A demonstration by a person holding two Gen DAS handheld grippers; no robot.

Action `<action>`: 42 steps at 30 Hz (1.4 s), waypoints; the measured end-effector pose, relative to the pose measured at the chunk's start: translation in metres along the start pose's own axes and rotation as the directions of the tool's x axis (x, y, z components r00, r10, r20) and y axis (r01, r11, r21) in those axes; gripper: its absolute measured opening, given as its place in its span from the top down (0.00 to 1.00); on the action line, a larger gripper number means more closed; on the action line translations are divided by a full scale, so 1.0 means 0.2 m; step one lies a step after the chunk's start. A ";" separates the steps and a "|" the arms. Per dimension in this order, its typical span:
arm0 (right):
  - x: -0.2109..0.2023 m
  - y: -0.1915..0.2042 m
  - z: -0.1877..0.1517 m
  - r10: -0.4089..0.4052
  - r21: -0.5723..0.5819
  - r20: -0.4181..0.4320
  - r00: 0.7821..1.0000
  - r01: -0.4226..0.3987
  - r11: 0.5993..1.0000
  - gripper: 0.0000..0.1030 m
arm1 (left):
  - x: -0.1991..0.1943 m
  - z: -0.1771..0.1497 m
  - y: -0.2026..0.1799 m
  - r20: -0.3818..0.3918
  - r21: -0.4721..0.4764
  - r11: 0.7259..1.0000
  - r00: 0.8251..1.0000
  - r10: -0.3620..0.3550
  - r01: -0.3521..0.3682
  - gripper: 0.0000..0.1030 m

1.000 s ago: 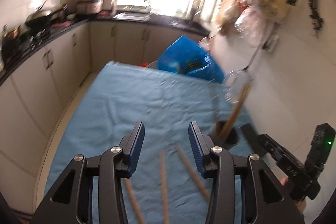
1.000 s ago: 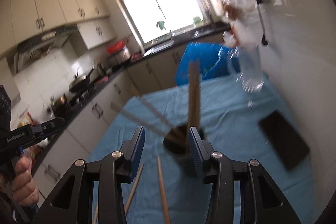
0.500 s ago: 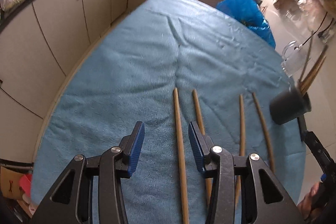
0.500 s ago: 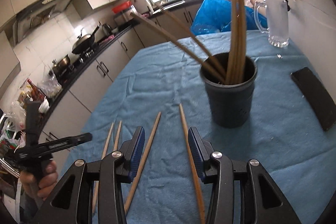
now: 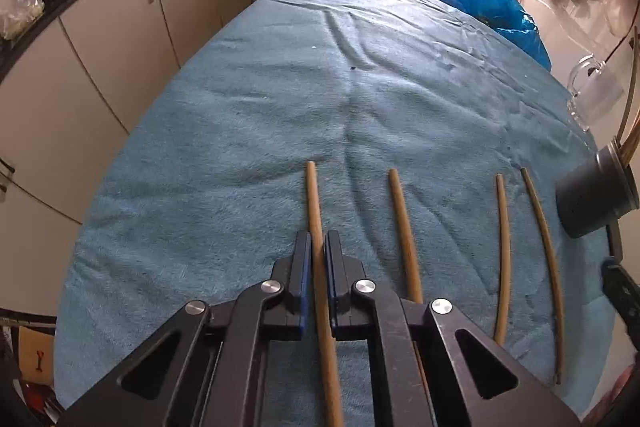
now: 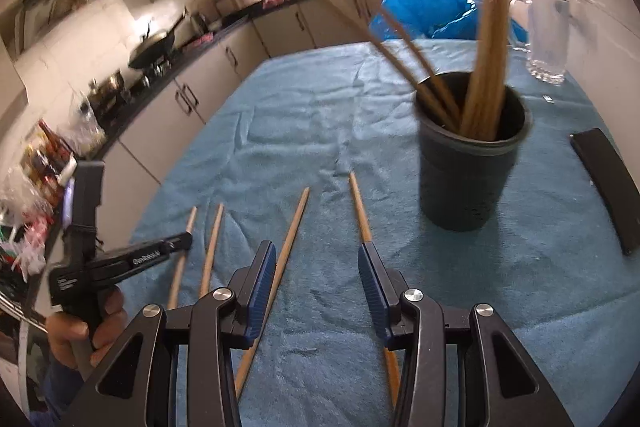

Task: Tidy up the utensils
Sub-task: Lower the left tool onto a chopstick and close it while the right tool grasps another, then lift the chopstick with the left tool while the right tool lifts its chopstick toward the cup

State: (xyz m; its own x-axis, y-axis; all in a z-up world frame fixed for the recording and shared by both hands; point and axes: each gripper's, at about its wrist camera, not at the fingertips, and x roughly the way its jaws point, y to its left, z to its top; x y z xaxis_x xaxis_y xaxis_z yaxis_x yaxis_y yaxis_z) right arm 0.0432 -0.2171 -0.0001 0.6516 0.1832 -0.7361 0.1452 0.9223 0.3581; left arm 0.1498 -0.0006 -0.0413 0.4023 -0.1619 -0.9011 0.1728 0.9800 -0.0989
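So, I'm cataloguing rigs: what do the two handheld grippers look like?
Both are black, with silver pivot bolts and blue ribbed pads. The right gripper shows cut-out linkage arms. The left gripper has white lettering along its finger and a pistol-style handle in the right wrist view.

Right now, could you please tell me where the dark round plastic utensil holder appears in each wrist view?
Left wrist view: the dark round plastic utensil holder sits at the far right edge, right of four loose wooden chopsticks.
Right wrist view: it stands right of centre, chopsticks in it.
Shared landmark: the blue plastic bag at the far table end.
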 end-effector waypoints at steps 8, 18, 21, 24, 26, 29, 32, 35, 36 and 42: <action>0.37 0.10 0.12 -0.012 -0.024 -0.187 0.982 0.008 1.000 0.65 | 0.01 -0.02 0.05 -0.005 -0.008 0.999 0.999 -0.036 0.036 0.94; 0.62 0.20 0.22 -0.168 -0.125 -0.268 0.949 0.139 0.982 0.84 | 0.02 0.00 0.04 -0.018 -0.009 0.999 0.999 -0.035 0.035 0.93; 0.64 0.25 0.21 -0.175 -0.165 -0.268 0.947 0.134 0.977 0.91 | 0.03 0.01 0.04 -0.035 -0.017 0.999 0.999 -0.028 0.028 0.93; 0.62 0.23 0.20 -0.134 -0.133 -0.260 0.956 0.102 0.986 0.93 | 0.03 0.02 0.02 -0.035 -0.003 1.000 0.999 -0.021 0.021 0.94; 0.58 0.21 0.19 -0.077 -0.090 -0.245 0.967 0.056 0.994 0.94 | 0.03 0.02 0.02 -0.033 -0.005 0.999 0.999 -0.037 0.036 0.94; 0.46 0.24 0.18 -0.038 -0.081 -0.172 0.984 0.025 0.996 0.94 | -0.02 0.02 0.01 -0.007 0.003 0.998 0.998 -0.065 0.065 0.94; 0.28 0.25 0.18 -0.004 -0.088 -0.076 0.997 -0.003 0.996 0.94 | -0.13 0.03 -0.02 0.054 0.014 0.996 0.994 -0.094 0.093 0.94; 0.07 0.27 0.16 0.031 -0.109 0.045 0.999 -0.026 0.994 0.94 | -0.26 0.04 -0.04 0.117 0.027 0.994 0.987 -0.109 0.106 0.94; -0.01 0.28 0.15 0.034 -0.118 0.088 0.996 -0.023 0.993 0.94 | -0.32 0.04 -0.06 0.142 0.032 0.993 0.983 -0.118 0.115 0.94; -0.31 0.29 0.08 0.079 -0.146 0.277 0.958 -0.040 0.988 0.94 | -0.62 0.02 -0.13 0.277 0.070 0.989 0.949 -0.147 0.133 0.94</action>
State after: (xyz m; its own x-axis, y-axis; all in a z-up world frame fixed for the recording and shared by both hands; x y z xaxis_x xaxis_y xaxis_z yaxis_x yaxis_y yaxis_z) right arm 0.0225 -0.1803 0.0761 0.8419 0.1543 -0.5172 0.0088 0.9542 0.2990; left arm 0.0993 -0.0063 0.0745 0.6058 -0.3301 -0.7239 0.2869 0.9393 -0.1882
